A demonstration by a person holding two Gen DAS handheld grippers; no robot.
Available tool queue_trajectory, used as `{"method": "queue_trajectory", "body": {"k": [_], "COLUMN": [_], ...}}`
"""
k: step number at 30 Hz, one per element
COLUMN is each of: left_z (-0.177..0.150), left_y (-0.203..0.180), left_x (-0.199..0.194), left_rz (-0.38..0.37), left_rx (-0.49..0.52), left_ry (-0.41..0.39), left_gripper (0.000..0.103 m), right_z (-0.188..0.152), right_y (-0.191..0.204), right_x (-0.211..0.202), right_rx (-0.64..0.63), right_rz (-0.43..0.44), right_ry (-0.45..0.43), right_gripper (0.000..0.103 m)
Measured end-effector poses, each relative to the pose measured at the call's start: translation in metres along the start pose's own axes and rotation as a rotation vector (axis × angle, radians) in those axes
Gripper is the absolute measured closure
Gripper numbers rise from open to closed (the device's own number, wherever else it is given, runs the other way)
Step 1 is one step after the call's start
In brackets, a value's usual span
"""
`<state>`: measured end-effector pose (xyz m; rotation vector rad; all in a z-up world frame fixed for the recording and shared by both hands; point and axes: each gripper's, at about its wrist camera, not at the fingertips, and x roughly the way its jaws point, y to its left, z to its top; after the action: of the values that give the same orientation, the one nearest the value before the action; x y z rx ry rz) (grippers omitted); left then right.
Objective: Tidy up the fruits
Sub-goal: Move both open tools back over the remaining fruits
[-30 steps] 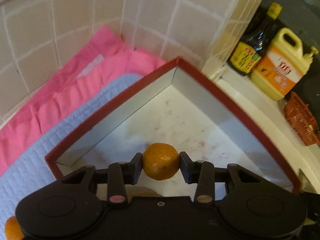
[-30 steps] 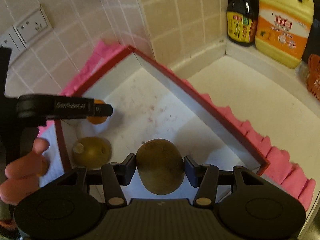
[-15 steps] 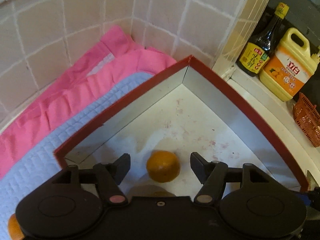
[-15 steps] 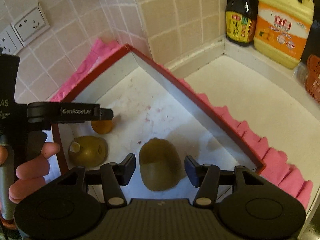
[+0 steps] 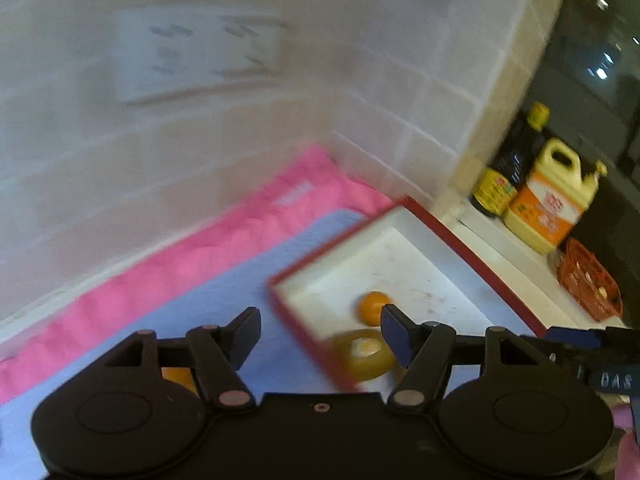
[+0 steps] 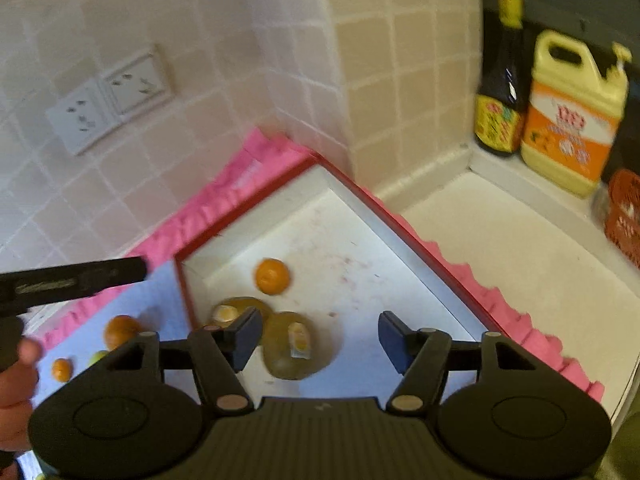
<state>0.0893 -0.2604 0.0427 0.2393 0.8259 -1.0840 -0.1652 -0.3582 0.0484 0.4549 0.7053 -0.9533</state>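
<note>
A red-rimmed white tray (image 6: 420, 248) holds an orange (image 6: 272, 276) and two brown kiwis (image 6: 290, 344), (image 6: 236, 312). My right gripper (image 6: 320, 338) hovers above the near kiwi; its jaws are opening and nothing sits between the pads. My left gripper (image 5: 320, 334) is open and empty, raised over the tray's left rim (image 5: 300, 320), with the orange (image 5: 372, 308) and a kiwi (image 5: 364, 354) beyond it. From the right wrist view the left gripper (image 6: 80, 278) shows side-on, held by a hand (image 6: 16, 380). More oranges (image 6: 120, 330), (image 6: 61, 369) lie on the blue mat (image 6: 160, 304).
A pink cloth (image 6: 240, 184) lies under the mat and tray, against the tiled wall with sockets (image 6: 112, 96). A dark sauce bottle (image 6: 500, 92), a yellow jug (image 6: 572, 120) and an orange basket (image 6: 624, 216) stand at the back right of the white counter (image 6: 500, 240).
Both grippers let go: the orange and the kiwi now lie in the tray. The left gripper rose and swung left off the tray; the right one lifted and its jaws widened.
</note>
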Motion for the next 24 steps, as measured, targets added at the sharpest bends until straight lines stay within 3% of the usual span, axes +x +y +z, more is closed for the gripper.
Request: {"method": "queue_trajectory", "body": {"k": [8, 14, 21, 24], "left_z": [-0.046, -0.099, -0.159, -0.182], "left_y": [0.117, 0.185, 0.232, 0.24], "left_x": [-0.118, -0.189, -0.219, -0.216], "left_rz": [0.195, 0.362, 0.458, 0.439], "left_rx": [-0.212, -0.393, -0.519, -0.528], "left_ry": [-0.134, -0.184, -0.172, -0.134], "left_gripper": [0.024, 0.024, 0.024, 0.024], "right_z": [-0.001, -0.004, -0.025, -0.042], "right_y": [0.065, 0.134, 0.225, 0.257], "right_x": [-0.004, 0.01, 0.034, 0.047], "right_rx": [-0.098, -0.192, -0.333, -0.39], "right_rz": [0.116, 0.217, 0.315, 0.331], "right_ry": [0.021, 0.068, 0.132, 0.169], "right_gripper": [0.033, 0.033, 0.033, 0.034]}}
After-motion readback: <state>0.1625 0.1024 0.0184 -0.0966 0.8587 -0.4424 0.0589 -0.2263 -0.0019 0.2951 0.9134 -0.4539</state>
